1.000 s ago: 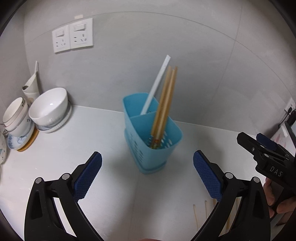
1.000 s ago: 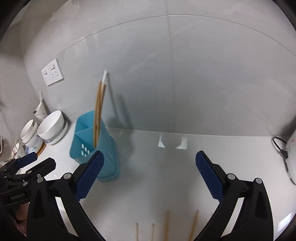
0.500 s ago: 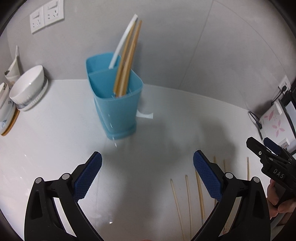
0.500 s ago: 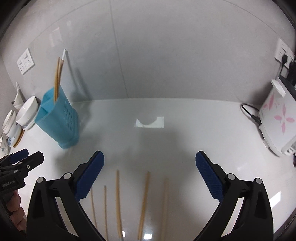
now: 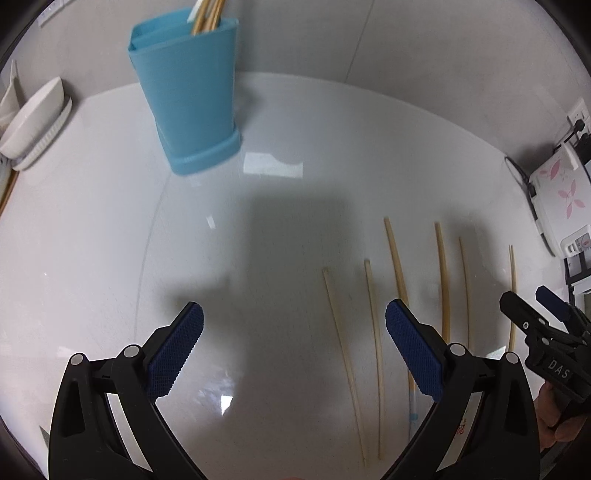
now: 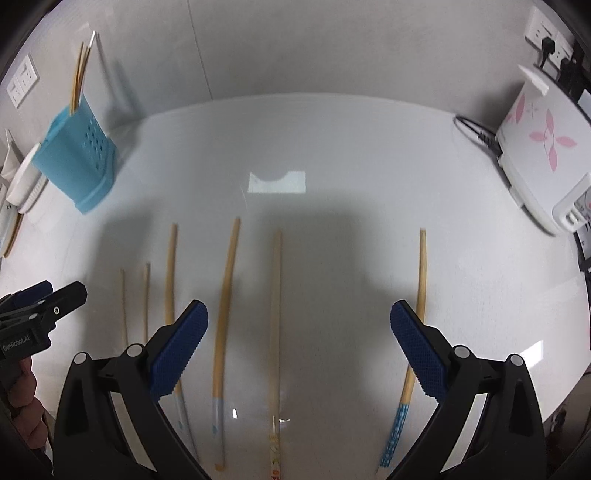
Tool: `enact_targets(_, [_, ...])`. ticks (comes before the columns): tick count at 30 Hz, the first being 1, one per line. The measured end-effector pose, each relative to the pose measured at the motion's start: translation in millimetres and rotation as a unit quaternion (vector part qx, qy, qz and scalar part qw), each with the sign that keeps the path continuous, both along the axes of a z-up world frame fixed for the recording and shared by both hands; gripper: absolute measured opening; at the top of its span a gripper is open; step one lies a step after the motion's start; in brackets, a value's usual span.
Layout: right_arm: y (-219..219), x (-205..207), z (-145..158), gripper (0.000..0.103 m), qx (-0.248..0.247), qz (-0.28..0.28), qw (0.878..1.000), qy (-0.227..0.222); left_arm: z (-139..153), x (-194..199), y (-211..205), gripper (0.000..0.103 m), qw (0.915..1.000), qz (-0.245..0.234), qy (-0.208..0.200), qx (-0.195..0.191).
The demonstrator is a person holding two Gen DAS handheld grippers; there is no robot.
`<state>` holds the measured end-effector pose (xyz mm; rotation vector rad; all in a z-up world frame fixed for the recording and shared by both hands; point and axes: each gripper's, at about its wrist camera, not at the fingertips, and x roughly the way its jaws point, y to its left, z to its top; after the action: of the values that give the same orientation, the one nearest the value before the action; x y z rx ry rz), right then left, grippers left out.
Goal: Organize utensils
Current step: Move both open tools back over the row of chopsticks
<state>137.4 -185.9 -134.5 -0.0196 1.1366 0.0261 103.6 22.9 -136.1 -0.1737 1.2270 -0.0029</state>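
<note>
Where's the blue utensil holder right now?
The blue utensil holder stands far left on the counter in the right wrist view, beside the white bowls, beyond the loose chopsticks.

Left gripper (image 5: 294, 345) jaws wide apart, empty, above white counter (image 5: 110, 240); six loose chopsticks (image 5: 397, 258) right; blue holder (image 5: 188, 96) far left.

Work surface: glossy white countertop (image 6: 351, 147), curving off at its far edge.
Far wall: large pale grey tiles (image 6: 295, 44), thin seams visible.
Left outlets: white wall sockets (image 6: 22, 79), far left.
Right outlets: white socket strip (image 6: 550, 35), far right, black plugs inserted.
Appliance: white unit with pink flower print (image 6: 543, 147), right side.
Crockery: white bowls (image 5: 31, 123), far left.
Light: rectangular overhead reflection (image 6: 277, 182), mid-counter.
</note>
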Motion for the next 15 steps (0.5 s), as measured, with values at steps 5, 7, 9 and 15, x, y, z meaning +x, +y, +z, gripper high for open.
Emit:
enact_targets(5, [2.6, -8.3, -17.9, 0.093, -0.008, -0.001, 0.999, 0.032, -17.5, -9.8, -9.9, 0.097, 0.9997, -0.004, 0.023, 0.005])
enact_targets(7, [3.8, -11.3, -22.3, 0.089, -0.01, -0.003, 0.999, 0.043, -21.7, -12.3, -13.1, 0.097, 0.9994, -0.005, 0.032, 0.008])
enact_targets(9, [4.4, -12.9, -25.6, 0.086, -0.011, -0.003, 0.999, 0.053, -26.7, -14.5, -16.6, 0.097, 0.9991, -0.006, 0.042, 0.007])
enact_targets(15, [8.4, -15.5, -31.5, 0.081, -0.01, 0.004, 0.997, 0.081, -39.4, -15.0, -24.7, 0.096, 0.9977, -0.012, 0.063, 0.021])
